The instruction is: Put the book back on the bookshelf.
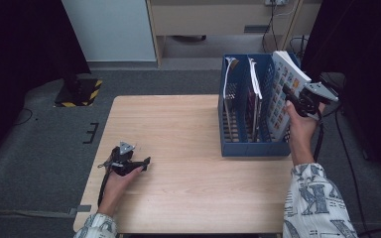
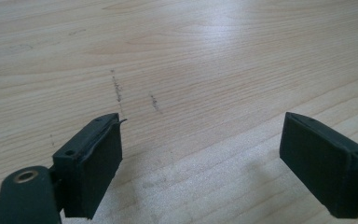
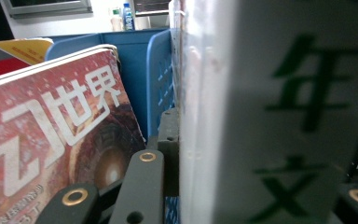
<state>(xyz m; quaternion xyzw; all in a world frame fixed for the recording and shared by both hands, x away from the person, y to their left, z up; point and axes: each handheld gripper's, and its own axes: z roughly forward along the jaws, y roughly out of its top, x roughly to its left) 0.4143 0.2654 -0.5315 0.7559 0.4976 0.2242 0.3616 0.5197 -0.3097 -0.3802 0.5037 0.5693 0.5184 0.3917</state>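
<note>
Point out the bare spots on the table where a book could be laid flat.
The light wooden table lies bare from its left edge to the blue plastic file rack, and along the near edge in front of the rack. The open left gripper rests at the near left. The rack's corner is crowded: the right gripper clamps a white book there.

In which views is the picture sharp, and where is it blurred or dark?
High view: table evenly lit, the floor corners dark. Left gripper view: wood grain sharp, soft shadows under the open left gripper. Right gripper view: the white book is too near, its green characters blurred.
</note>
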